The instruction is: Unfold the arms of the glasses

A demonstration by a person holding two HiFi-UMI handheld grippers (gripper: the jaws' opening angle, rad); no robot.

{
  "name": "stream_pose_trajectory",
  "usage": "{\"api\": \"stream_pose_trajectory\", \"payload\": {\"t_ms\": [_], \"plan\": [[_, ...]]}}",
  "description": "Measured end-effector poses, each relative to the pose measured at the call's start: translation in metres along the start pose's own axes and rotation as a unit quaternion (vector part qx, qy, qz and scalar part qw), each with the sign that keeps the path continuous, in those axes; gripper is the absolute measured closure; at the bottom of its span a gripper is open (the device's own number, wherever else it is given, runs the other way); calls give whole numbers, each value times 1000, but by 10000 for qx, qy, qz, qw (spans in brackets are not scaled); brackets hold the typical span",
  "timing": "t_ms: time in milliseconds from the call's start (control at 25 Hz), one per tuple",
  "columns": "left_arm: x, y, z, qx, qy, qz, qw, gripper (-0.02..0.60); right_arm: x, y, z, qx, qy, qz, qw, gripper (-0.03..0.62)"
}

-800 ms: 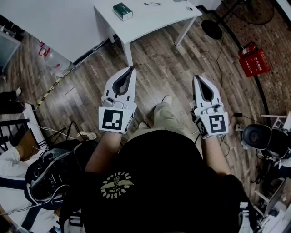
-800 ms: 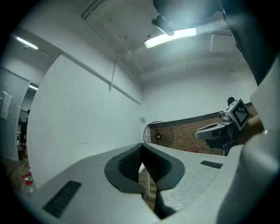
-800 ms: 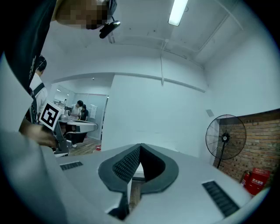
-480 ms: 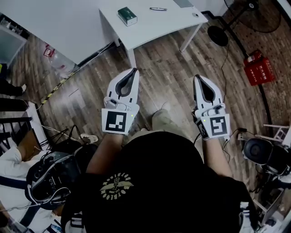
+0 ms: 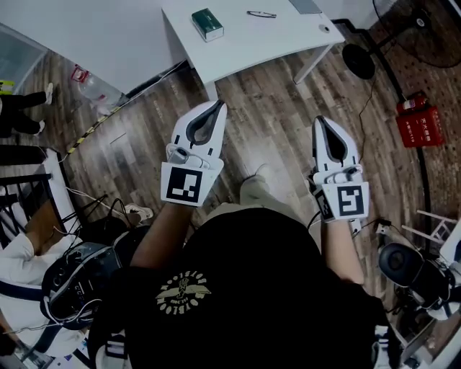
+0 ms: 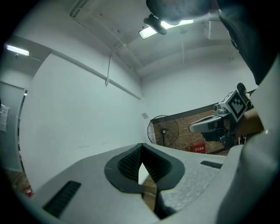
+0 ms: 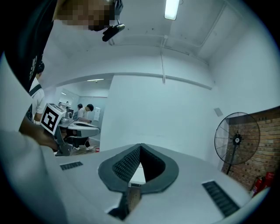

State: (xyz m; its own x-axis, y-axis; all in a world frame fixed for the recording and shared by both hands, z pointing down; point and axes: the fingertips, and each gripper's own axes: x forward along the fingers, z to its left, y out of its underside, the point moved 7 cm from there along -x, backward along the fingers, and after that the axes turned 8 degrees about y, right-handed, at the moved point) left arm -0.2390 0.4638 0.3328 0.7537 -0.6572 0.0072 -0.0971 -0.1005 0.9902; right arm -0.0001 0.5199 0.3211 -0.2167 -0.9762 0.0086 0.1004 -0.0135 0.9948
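The folded glasses (image 5: 261,14) lie on a white table (image 5: 245,43) at the top of the head view, far ahead of both grippers. My left gripper (image 5: 215,107) is held over the wooden floor, short of the table's near corner; its jaws are shut with nothing between them. My right gripper (image 5: 320,122) hangs to the right at about the same height, also shut and empty. In the left gripper view the shut tips (image 6: 141,145) point at a white wall; in the right gripper view the tips (image 7: 140,147) do the same.
A green box (image 5: 207,24) sits on the table left of the glasses, and a small white object (image 5: 325,29) near its right edge. A floor fan (image 5: 392,18) and a red fire-extinguisher box (image 5: 420,122) stand at the right. A seated person (image 5: 18,252) and cables are at the left.
The view has shifted so the table appears nearer and more to the right. Both grippers stay shut and keep their places in front of the body.
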Motion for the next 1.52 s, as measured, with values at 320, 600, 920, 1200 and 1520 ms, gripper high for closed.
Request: {"api": "stream_pose_trajectory", "payload": {"t_ms": [320,600,920,1200,1520], "plan": [[54,-7,18,62,-140,-80,9999,575,39,-6,-38,49,-131,3,9999,599],[96,-14,18,110,-311,-37,9994,575,64,-5,-80,118,-315,-96,9994,599],[144,-15,11,118,-548,120,9984,574,92,6,-135,151,-564,-115,9982,599],[148,-7,13,9,-816,406,9958,575,105,22,-157,223,-577,102,9980,599],[148,-2,16,20,-908,436,9949,575,118,25,-159,235,-716,24,9972,599]]}}
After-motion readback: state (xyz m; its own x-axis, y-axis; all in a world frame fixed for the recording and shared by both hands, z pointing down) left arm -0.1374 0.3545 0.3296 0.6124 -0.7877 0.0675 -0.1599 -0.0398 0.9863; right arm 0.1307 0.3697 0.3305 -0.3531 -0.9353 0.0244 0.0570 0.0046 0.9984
